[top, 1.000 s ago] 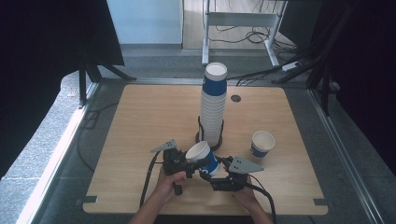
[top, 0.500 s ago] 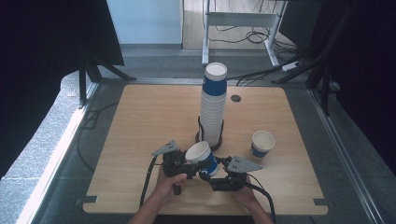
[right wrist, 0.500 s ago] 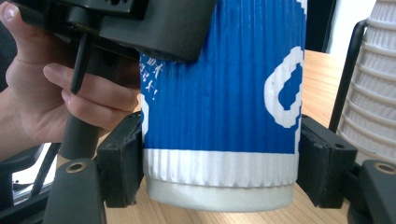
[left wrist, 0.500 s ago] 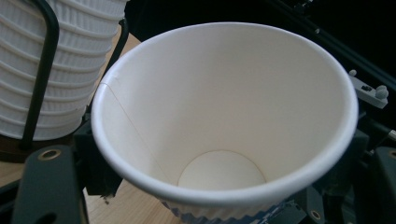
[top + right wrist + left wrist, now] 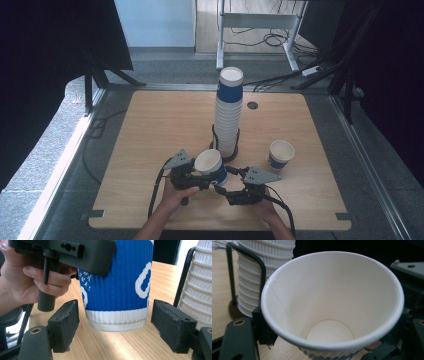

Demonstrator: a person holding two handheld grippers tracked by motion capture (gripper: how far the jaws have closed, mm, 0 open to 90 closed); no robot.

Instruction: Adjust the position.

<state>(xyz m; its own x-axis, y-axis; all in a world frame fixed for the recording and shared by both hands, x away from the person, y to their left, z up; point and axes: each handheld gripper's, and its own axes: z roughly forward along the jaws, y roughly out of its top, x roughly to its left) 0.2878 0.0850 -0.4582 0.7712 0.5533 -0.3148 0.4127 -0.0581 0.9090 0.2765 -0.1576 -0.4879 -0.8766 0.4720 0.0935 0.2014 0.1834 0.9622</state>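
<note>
A blue and white ribbed paper cup (image 5: 210, 167) hangs just above the wooden table (image 5: 150, 125), tilted, mouth up. My left gripper (image 5: 199, 179) is shut on it, and its black pads (image 5: 263, 326) press the wall below the rim of the empty cup (image 5: 332, 302). My right gripper (image 5: 116, 327) stands open, with a pad (image 5: 63, 322) on either side of the cup's base (image 5: 117, 322) and a gap on both sides. In the high view the right gripper (image 5: 224, 187) sits just right of the cup.
A tall stack of the same cups (image 5: 227, 115) stands in a black wire holder (image 5: 215, 145) just behind the held cup. One single cup (image 5: 281, 155) stands upright to the right. A round cable hole (image 5: 252, 105) lies near the far edge.
</note>
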